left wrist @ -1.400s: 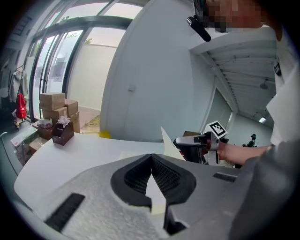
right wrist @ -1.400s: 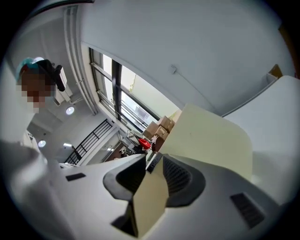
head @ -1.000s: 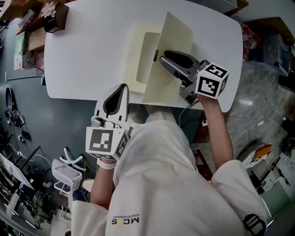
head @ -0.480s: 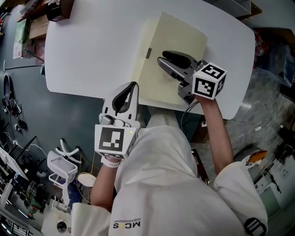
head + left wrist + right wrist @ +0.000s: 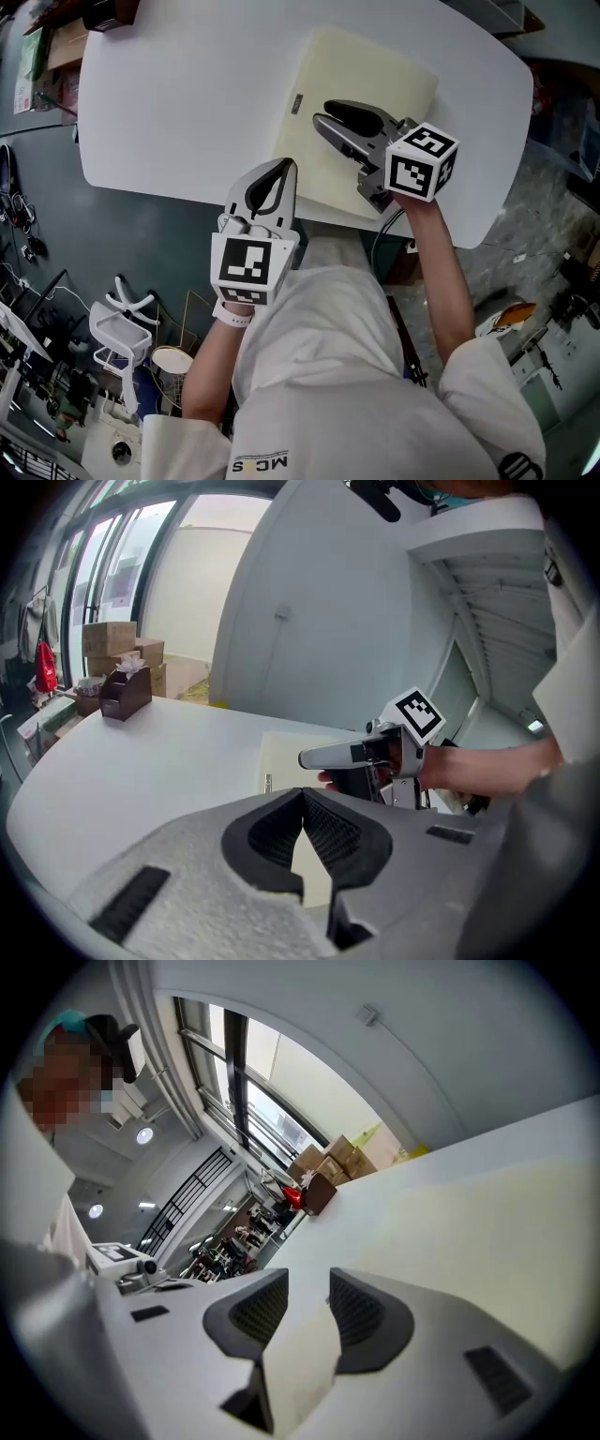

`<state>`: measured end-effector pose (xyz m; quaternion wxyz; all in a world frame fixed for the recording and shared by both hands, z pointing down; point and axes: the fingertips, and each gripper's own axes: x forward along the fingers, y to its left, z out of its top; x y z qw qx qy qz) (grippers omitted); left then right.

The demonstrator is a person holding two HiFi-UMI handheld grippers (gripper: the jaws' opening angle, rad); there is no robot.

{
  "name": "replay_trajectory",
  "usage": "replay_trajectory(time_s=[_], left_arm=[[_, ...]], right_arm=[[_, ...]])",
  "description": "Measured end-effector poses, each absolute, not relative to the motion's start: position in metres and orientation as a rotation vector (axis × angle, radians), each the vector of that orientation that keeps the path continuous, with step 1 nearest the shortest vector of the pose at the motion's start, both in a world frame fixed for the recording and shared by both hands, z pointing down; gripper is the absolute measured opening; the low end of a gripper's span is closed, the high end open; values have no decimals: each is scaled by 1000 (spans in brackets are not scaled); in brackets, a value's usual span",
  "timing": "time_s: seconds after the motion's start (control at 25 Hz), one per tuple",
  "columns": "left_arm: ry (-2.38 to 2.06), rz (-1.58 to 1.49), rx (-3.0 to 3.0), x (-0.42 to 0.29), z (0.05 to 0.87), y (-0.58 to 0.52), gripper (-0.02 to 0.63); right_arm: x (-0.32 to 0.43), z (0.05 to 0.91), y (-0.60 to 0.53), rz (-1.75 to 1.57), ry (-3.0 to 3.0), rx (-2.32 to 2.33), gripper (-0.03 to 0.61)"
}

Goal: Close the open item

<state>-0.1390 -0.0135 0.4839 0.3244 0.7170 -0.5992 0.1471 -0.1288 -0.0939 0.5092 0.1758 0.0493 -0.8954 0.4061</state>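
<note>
Since a second ago the cream folder's (image 5: 375, 84) lid, then standing raised, has come down flat, and the left claw (image 5: 285, 163) has moved up to the near edge of the white surface (image 5: 187, 103).

At about 10 o'clock, on the far left corner of the surface, stands a small brown box (image 5: 108, 11), well apart from everything else.

The left claw sits at 6 o'clock, pointing toward 12. In its own view its tips (image 5: 302, 795) are pressed together with nothing between them, just beside the folder's near left corner.

The folder lies closed at the middle of the surface toward 1 o'clock. It looks nearly square from above, so its long axis is hard to tell. The edge bearing the small metal clasp (image 5: 296, 103) faces 9 o'clock.

The right claw (image 5: 322, 112) reaches in from 4 o'clock and lies over the lid, pointing toward 10. Its jaws stand a narrow gap apart and hold nothing; the cream lid (image 5: 487, 1232) shows through the gap. Whether it touches the lid cannot be told.
</note>
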Motion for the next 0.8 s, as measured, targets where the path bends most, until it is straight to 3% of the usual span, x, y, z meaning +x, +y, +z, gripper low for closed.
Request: replay_trajectory(time_s=[0.28,0.4,0.48,0.8], left_arm=[[-1544,394,1844,-138,516,-16,25],[-1534,401,1837,-138,524,-15,25],[-1530,408,1833,-139,529,-13,25],[-1524,396,1822,-139,537,-14,25]], right_arm=[[-139,517,-94,1153,-2515,145,125],[-140,529,-95,1084,-2454,196,67],[-140,540,-95,998,-2393,251,20],[-153,569,-79,482,-2165,252,15]])
